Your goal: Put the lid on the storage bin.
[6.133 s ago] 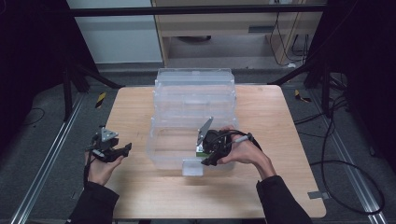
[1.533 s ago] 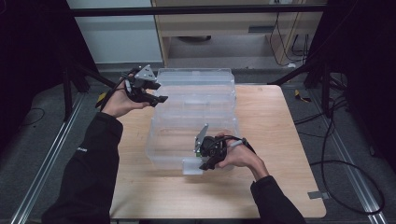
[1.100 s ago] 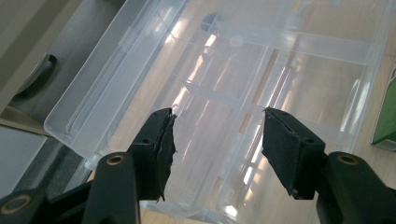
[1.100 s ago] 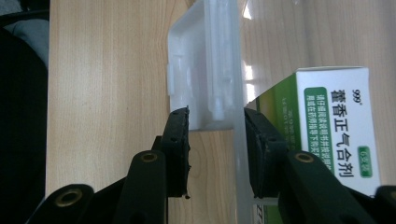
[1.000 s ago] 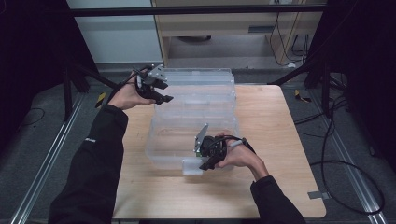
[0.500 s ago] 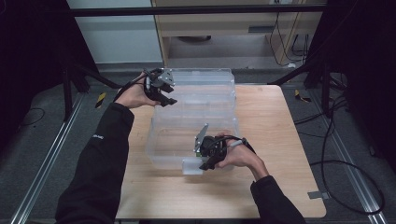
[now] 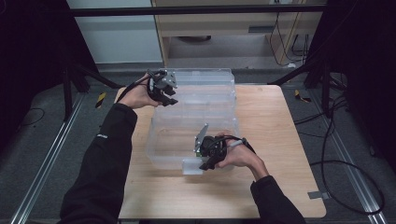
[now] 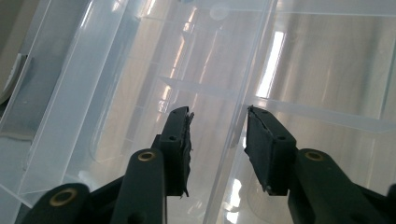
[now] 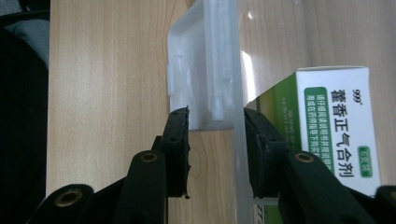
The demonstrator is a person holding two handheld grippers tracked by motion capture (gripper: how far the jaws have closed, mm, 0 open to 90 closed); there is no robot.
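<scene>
Clearly see-through plastic box [image 7: 196,126], lid open, white latch [image 9: 205,70] in front

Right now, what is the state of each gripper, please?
Left gripper: jaws just closing around the open clear lid's edge; contact cannot be told.
Right gripper: jaws astride the clear box's front latch; grip cannot be told.
</scene>
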